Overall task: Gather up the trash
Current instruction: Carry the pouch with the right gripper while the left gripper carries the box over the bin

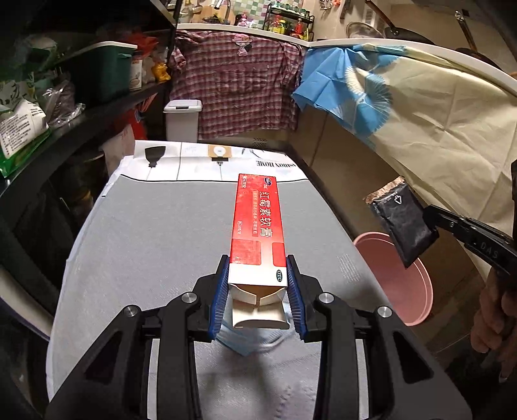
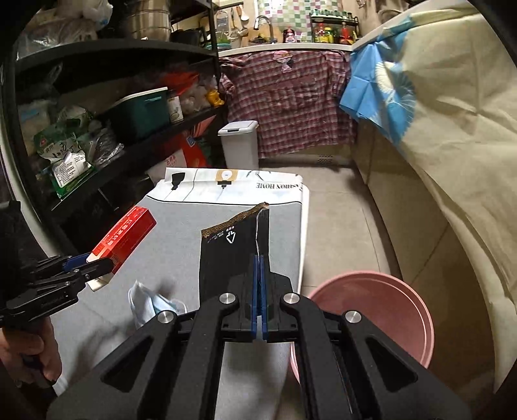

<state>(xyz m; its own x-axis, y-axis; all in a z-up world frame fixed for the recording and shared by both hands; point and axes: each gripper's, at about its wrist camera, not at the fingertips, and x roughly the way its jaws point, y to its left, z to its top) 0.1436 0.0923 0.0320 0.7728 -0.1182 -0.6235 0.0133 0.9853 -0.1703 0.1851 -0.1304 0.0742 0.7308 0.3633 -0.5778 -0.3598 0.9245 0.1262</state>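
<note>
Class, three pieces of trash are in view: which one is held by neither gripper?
The blue face mask, lying crumpled on the grey table cover. The red carton sits in the left jaws, the black sachet in the right.

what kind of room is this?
Most likely a cramped home kitchen or pantry corner. A faucet and condiment bottles sit on the counter at the back, a dark shelf holds food bags and a bin, and a pan hangs on the wall.
</note>
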